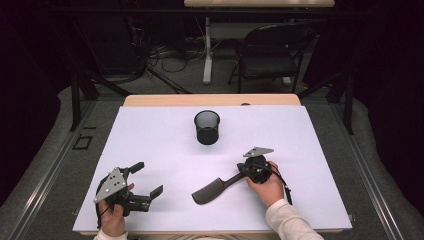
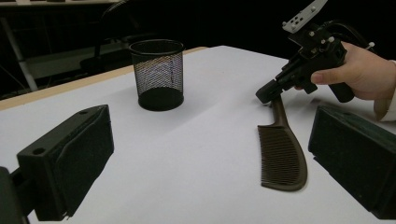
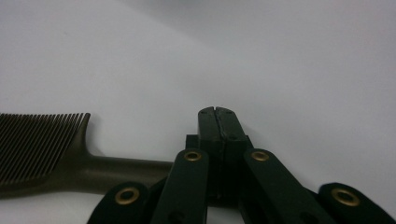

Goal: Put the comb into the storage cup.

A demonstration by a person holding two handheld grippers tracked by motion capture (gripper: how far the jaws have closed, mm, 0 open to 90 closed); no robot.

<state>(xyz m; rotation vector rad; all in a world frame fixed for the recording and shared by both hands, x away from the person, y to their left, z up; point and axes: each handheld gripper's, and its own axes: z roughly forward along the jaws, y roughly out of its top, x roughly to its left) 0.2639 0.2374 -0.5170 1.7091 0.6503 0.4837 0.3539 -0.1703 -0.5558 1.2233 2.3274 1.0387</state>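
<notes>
A dark comb [image 1: 210, 191] lies flat on the white sheet [image 1: 150, 135], teeth end nearest the front edge and handle pointing toward my right gripper [image 1: 241, 172]. In the right gripper view the jaws of that gripper [image 3: 215, 114] are pressed together with only a thin seam, and the comb's handle [image 3: 116, 170] runs under its linkage, not between the tips. The left gripper view has the right gripper [image 2: 266, 91] touching the end of the comb [image 2: 282, 158]. My left gripper [image 1: 146, 179] rests at the front left, open and empty [image 2: 212, 163]. A black mesh cup [image 1: 207, 127] stands upright mid-table [image 2: 159, 74].
Behind the table stand a black folding chair [image 1: 272, 52] and a white table leg [image 1: 207, 55], with cables on the floor. Bare white sheet lies between the cup and both grippers. The wooden table edge [image 1: 210, 100] shows at the far side.
</notes>
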